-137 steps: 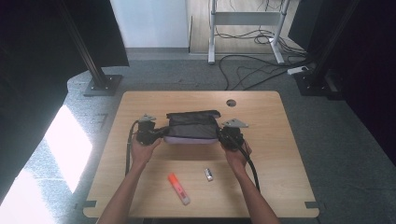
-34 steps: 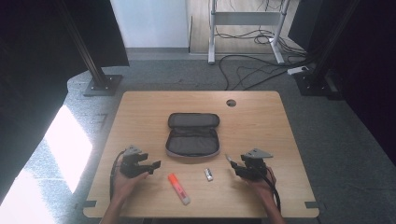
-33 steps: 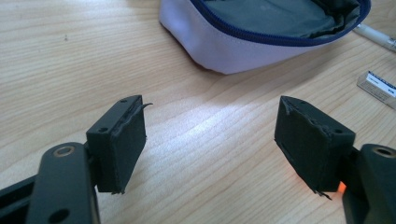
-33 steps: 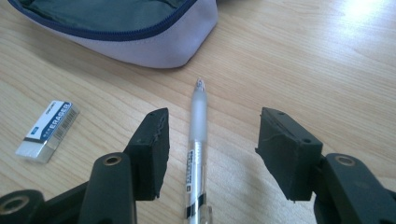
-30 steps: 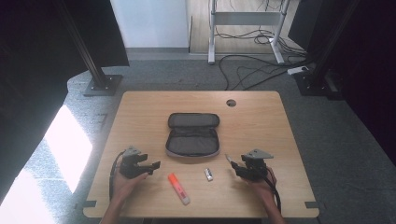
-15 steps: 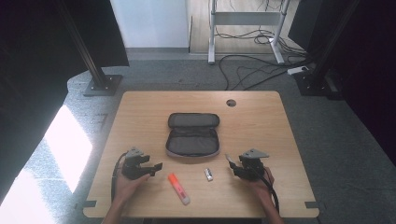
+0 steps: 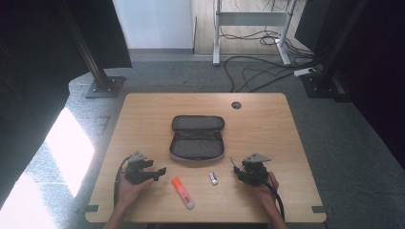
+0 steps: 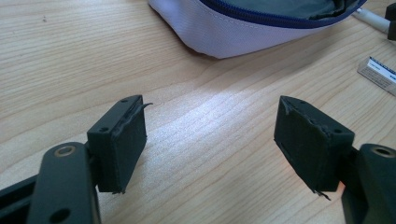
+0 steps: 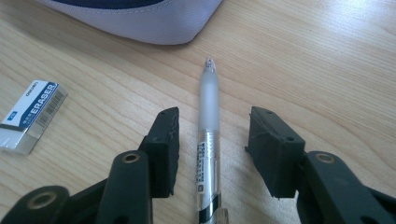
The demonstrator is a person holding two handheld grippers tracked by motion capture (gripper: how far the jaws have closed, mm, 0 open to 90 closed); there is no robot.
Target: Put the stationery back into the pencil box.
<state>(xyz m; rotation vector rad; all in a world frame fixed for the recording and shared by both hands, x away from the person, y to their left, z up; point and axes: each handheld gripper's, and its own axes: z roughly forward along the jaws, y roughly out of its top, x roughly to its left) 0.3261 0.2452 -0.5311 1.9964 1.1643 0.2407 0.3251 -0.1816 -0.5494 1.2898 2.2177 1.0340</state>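
Lying on the table [image 7: 143, 124] just below the pouch [image 9: 140, 18], the pen [image 9: 208, 140] is straddled by the right claw [image 9: 212, 149], whose jaws have just been closing yet are not touching it; the left claw [image 8: 210, 140] is held open over bare wood.

Cut-offs and unreadables, desk with pencil case

Left gripper view: the pencil case [image 8: 261, 25] runs off the top edge, only its white lower wall and a strip of blue zip seen; the eraser [image 8: 379, 72] is clipped by the right edge, print too blurred to read. Right gripper view: the pen [image 9: 208, 140] leaves the bottom edge between the jaws, its barrel print too small to read; the case [image 9: 140, 16] is cut by the top edge. High view: the pen at the right gripper [image 7: 244, 172] is a thin sliver, the eraser [image 7: 213, 178] too small to identify, both forearms cut by the bottom edge.
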